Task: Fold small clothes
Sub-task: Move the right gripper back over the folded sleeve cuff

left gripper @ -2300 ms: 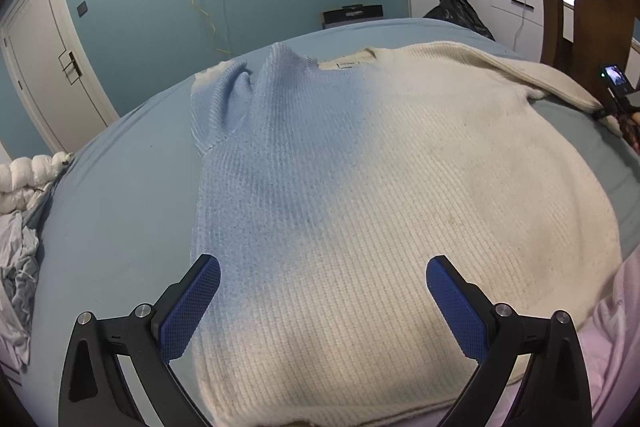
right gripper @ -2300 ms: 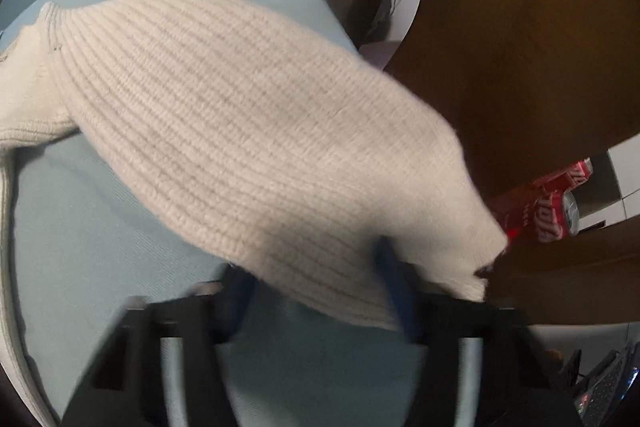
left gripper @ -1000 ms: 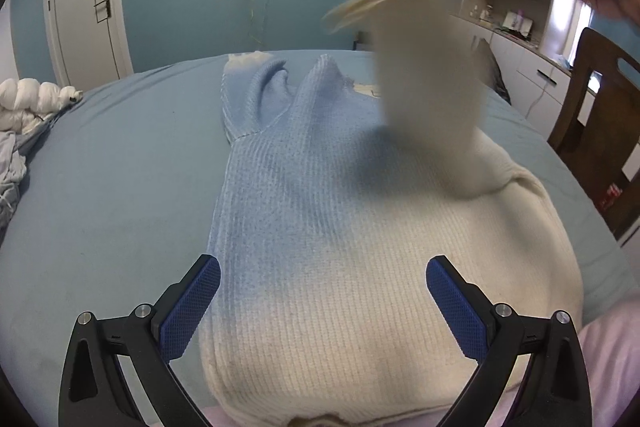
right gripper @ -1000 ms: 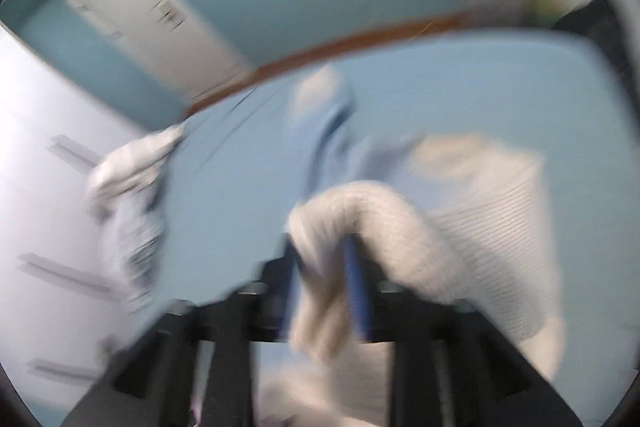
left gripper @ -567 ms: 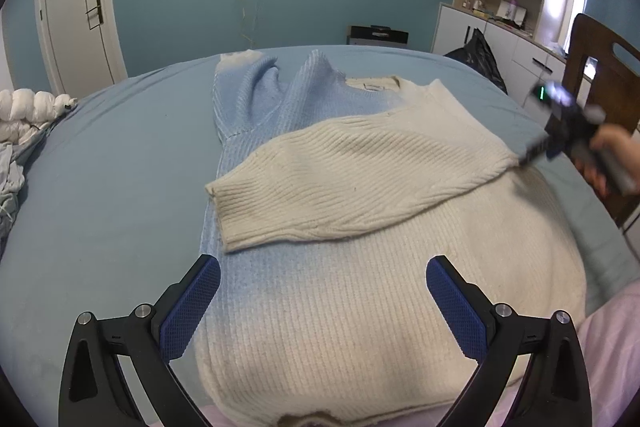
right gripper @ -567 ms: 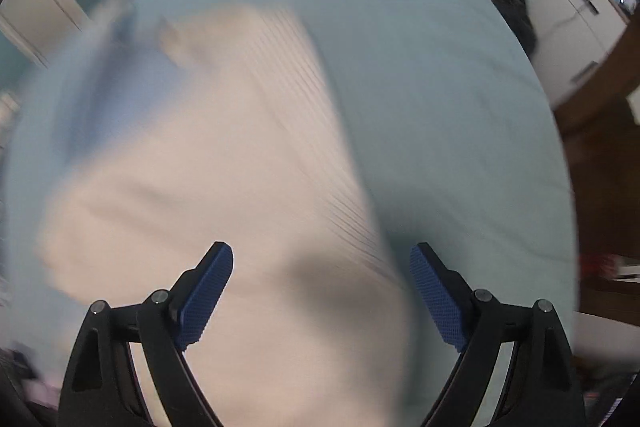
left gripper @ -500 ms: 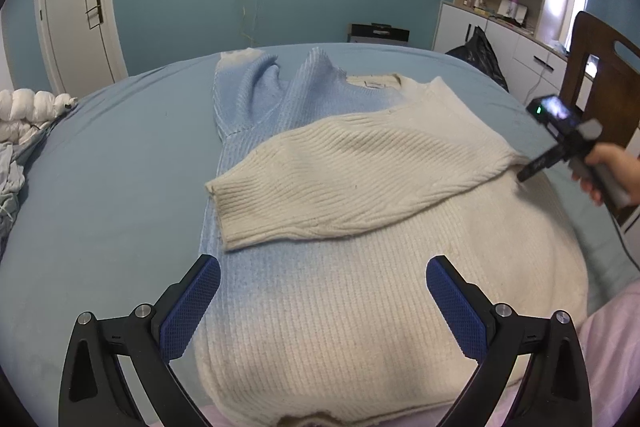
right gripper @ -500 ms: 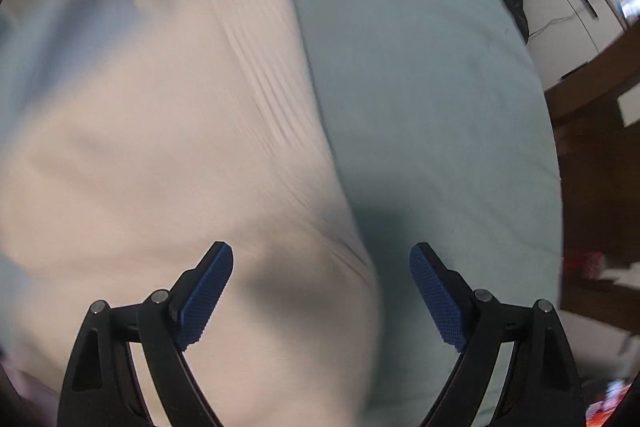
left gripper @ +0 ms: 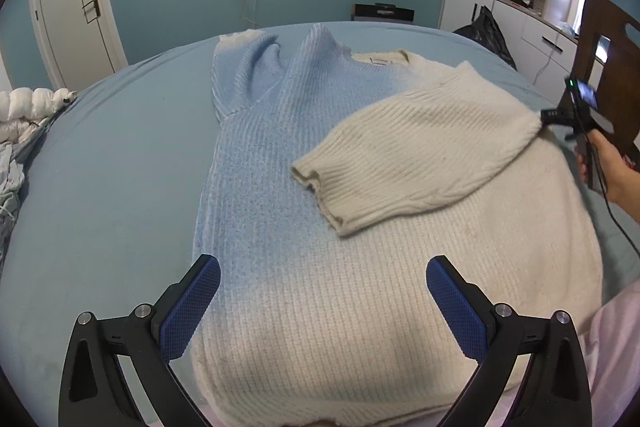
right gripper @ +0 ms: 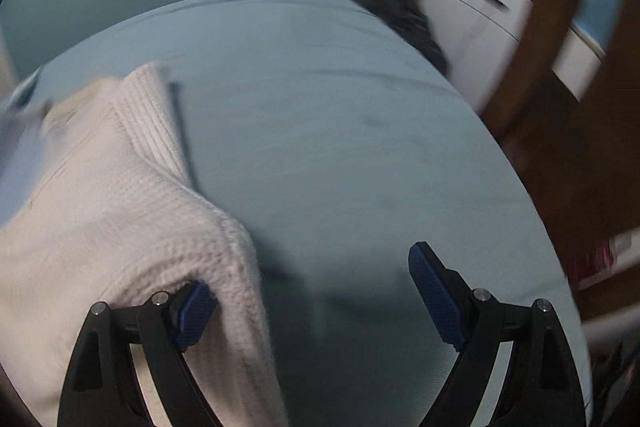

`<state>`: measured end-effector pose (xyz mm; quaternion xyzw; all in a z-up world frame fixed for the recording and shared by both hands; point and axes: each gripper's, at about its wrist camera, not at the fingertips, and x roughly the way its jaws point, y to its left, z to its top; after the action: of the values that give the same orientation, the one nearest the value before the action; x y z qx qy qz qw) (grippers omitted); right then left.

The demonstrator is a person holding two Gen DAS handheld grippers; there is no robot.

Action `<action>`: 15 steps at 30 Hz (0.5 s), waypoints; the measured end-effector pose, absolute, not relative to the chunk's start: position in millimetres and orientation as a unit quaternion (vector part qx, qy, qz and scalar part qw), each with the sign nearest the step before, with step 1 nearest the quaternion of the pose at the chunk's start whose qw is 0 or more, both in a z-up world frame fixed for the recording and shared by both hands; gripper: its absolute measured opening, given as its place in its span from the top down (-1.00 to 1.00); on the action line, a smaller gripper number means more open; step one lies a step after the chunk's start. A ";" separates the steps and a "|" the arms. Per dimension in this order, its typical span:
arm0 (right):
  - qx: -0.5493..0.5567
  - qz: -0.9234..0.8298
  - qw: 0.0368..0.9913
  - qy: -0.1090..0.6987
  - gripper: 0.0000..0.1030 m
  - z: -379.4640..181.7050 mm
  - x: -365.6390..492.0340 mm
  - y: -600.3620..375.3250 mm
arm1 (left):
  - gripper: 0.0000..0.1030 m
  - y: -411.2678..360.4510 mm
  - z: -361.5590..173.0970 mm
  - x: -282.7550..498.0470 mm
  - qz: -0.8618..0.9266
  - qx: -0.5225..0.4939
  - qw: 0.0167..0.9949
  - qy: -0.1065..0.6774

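Note:
A knit sweater [left gripper: 360, 287], blue on its left and cream on its right, lies flat on the blue bed [left gripper: 112, 163]. Its cream right sleeve [left gripper: 408, 155] is folded across the chest, cuff toward the middle. Its blue left sleeve [left gripper: 244, 75] lies bunched near the collar. My left gripper [left gripper: 323, 301] is open and empty above the hem. My right gripper [right gripper: 312, 295] is open at the sweater's right shoulder edge [right gripper: 224, 235]; its left finger [right gripper: 194, 311] is against the knit. It also shows in the left wrist view [left gripper: 576, 115], held by a hand.
A wooden chair [left gripper: 612, 67] stands right of the bed. White cabinets [left gripper: 520, 19] and a black bag [left gripper: 486, 35] are at the back right. A white duvet [left gripper: 28, 107] and grey cloth [left gripper: 8, 179] lie at the left edge. A door [left gripper: 68, 11] is at left.
My right gripper carried the cream sleeve over the sweater, dropped it across the chest and opened. It then pulled back to the right shoulder; the cuff has since shifted right. My left gripper stayed put.

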<state>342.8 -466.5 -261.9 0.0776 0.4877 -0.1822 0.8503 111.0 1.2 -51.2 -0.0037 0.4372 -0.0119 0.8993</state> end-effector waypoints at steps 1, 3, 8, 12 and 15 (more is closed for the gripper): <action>0.113 -0.174 0.839 0.503 -0.71 -276.7 341.8 -483.9 | -1.00 0.7 -51.5 111.1 -0.013 -0.002 0.899 0.438; 0.160 -0.139 0.812 0.544 -0.79 -310.0 335.9 -507.6 | -1.00 0.4 -50.8 110.2 -0.014 0.000 0.899 0.439; 0.102 -0.093 0.781 0.610 -0.98 -307.3 325.5 -526.1 | -1.00 1.8 -43.5 107.2 -0.018 -0.007 0.904 0.427; -0.069 -0.113 0.818 0.560 -0.98 -256.4 289.8 -484.6 | -1.00 2.9 -38.5 104.6 -0.022 -0.014 0.907 0.420; -0.186 -0.012 0.834 0.519 -0.98 -238.9 261.9 -397.3 | -1.00 3.2 -35.7 102.1 -0.019 -0.012 0.910 0.413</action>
<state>261.9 -397.3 -238.9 -0.1856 0.5194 -0.0122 0.8340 102.1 3.2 -35.7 -0.0123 0.4131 -0.0185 0.9104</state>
